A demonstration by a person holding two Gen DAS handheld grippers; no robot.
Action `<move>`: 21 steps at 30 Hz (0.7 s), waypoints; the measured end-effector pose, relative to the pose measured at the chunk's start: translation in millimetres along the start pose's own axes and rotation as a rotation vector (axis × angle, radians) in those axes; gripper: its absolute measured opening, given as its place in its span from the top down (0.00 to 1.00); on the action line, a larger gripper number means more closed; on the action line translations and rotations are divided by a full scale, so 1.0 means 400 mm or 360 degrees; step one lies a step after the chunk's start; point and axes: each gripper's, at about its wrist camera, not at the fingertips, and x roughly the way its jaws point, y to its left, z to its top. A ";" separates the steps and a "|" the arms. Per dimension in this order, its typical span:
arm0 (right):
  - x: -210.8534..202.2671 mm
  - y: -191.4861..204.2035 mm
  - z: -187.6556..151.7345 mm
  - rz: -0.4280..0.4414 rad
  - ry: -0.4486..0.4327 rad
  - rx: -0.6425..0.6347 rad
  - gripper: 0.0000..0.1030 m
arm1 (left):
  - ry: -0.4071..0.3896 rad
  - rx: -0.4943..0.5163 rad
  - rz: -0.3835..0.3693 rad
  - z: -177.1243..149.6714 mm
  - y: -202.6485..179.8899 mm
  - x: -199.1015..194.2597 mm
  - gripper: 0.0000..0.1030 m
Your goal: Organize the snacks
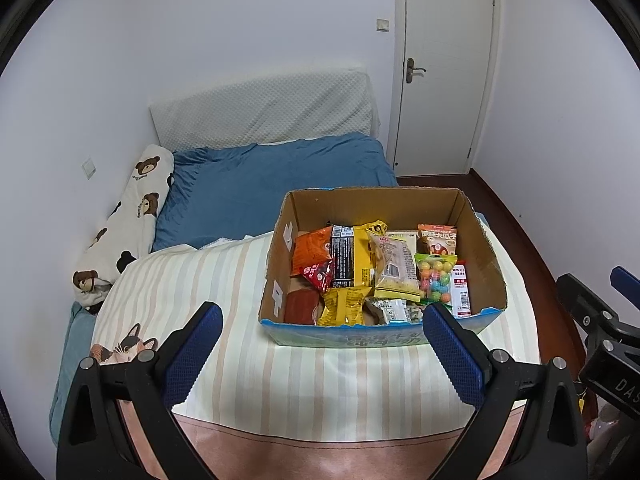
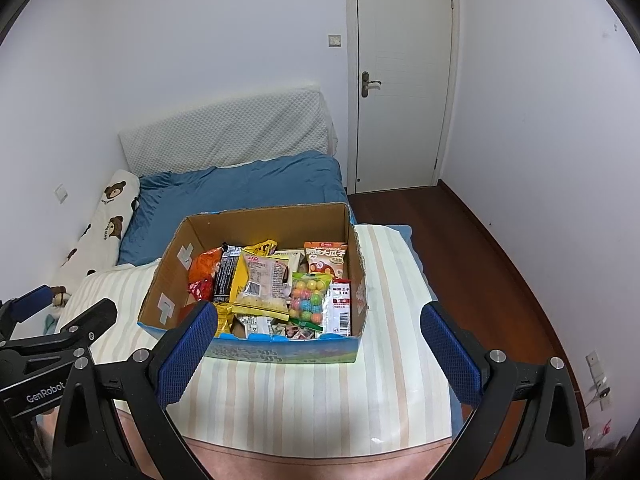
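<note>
An open cardboard box [image 1: 476,236] [image 2: 356,240] stands on the striped quilt [image 1: 192,280] [image 2: 396,312] on the bed. It holds several snack packets: an orange bag [image 1: 312,250] [image 2: 204,266], a yellow-black packet [image 1: 352,256], a clear pastry pack [image 1: 394,266] [image 2: 264,280] and a bag of coloured candy balls [image 1: 436,276] [image 2: 308,296]. My left gripper [image 1: 322,332] is open and empty, just in front of the box. My right gripper [image 2: 320,332] is open and empty, also short of the box's near wall.
A blue blanket [image 1: 272,184] [image 2: 240,192], a bear-print pillow [image 1: 128,220] [image 2: 108,216] and a white headboard pad [image 1: 264,112] lie beyond the box. A closed white door [image 1: 444,64] [image 2: 404,76] and wooden floor [image 2: 480,264] are at right. The other gripper shows at each view's edge.
</note>
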 end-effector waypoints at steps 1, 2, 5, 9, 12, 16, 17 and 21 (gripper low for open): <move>0.000 0.001 0.001 -0.0001 0.0001 0.0000 0.00 | 0.0000 0.0000 -0.0001 0.000 -0.001 0.000 0.00; 0.000 0.001 0.001 -0.0002 0.0001 0.0000 0.00 | 0.0002 -0.0002 -0.0003 0.000 0.000 0.000 0.00; -0.001 0.001 0.001 -0.0004 -0.0001 0.0001 0.00 | 0.0000 0.0001 0.0000 0.001 0.000 -0.003 0.00; -0.004 -0.001 -0.001 -0.0007 0.0004 0.0003 0.00 | 0.0001 0.0007 -0.0003 0.004 -0.004 -0.004 0.00; -0.005 0.000 -0.001 -0.0011 0.0003 0.0005 0.00 | 0.0002 0.0008 -0.0006 0.006 -0.005 -0.004 0.00; -0.006 0.000 0.001 -0.0011 -0.0002 0.0002 0.00 | 0.0000 0.0005 -0.0005 0.005 -0.002 -0.005 0.00; -0.008 0.001 0.000 -0.0013 -0.0004 0.0001 0.00 | -0.0002 0.0003 -0.0003 0.005 -0.002 -0.006 0.00; -0.011 0.003 -0.001 -0.0015 -0.0008 0.0000 0.00 | -0.0005 0.0001 -0.0001 0.005 -0.001 -0.007 0.00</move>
